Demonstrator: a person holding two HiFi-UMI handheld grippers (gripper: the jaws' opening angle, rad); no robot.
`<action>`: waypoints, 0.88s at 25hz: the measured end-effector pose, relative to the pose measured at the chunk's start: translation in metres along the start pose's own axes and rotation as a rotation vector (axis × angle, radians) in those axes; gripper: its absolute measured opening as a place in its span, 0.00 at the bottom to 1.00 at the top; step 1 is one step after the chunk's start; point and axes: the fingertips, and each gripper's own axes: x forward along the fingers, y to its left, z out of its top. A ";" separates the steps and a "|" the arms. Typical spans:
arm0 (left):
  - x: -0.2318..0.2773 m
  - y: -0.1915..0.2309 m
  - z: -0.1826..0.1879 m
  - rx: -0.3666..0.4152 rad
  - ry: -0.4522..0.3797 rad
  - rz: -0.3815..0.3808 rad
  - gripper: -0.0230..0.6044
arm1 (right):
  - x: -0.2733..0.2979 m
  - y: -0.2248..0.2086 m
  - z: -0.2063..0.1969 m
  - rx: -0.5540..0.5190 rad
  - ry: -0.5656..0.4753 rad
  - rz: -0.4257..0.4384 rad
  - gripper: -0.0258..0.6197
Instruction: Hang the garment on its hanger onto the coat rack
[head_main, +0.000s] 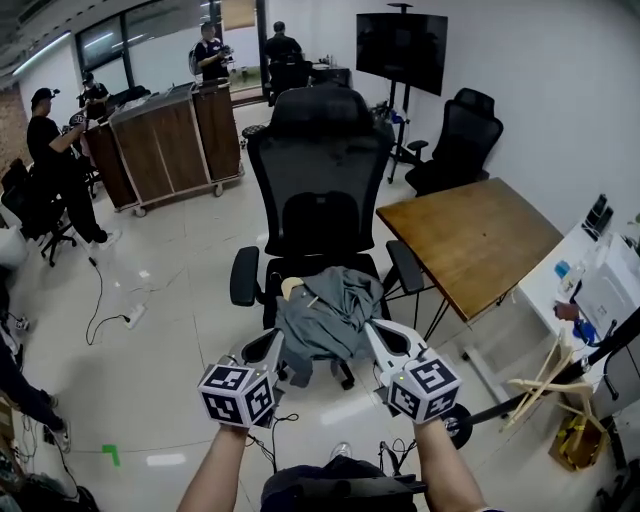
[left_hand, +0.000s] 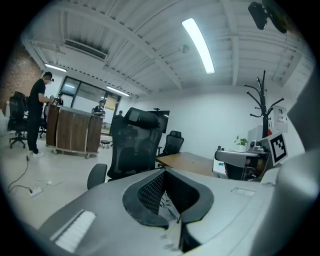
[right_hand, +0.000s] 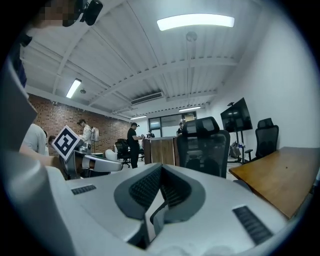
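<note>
The garment (head_main: 325, 312) lay heaped on the seat of the office chair (head_main: 320, 170). The left gripper (head_main: 275, 340) and right gripper (head_main: 373, 330) pointed at it side by side, jaws together, empty. A wooden table (head_main: 470, 240) stood nearby.

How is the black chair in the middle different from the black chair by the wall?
The middle chair has a grey garment on its seat; the wall chair carries none that shows. The middle chair stands close in front; the wall chair stands behind the wooden table. Both are black with armrests.
</note>
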 end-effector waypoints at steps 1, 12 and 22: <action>0.011 0.001 0.004 0.004 -0.001 0.008 0.05 | 0.006 -0.011 0.000 0.001 0.006 0.003 0.05; 0.119 0.042 -0.003 -0.031 0.066 0.017 0.05 | 0.080 -0.075 -0.020 0.018 0.089 0.012 0.05; 0.189 0.098 0.009 0.012 0.031 -0.036 0.04 | 0.160 -0.110 -0.025 0.009 0.140 -0.038 0.05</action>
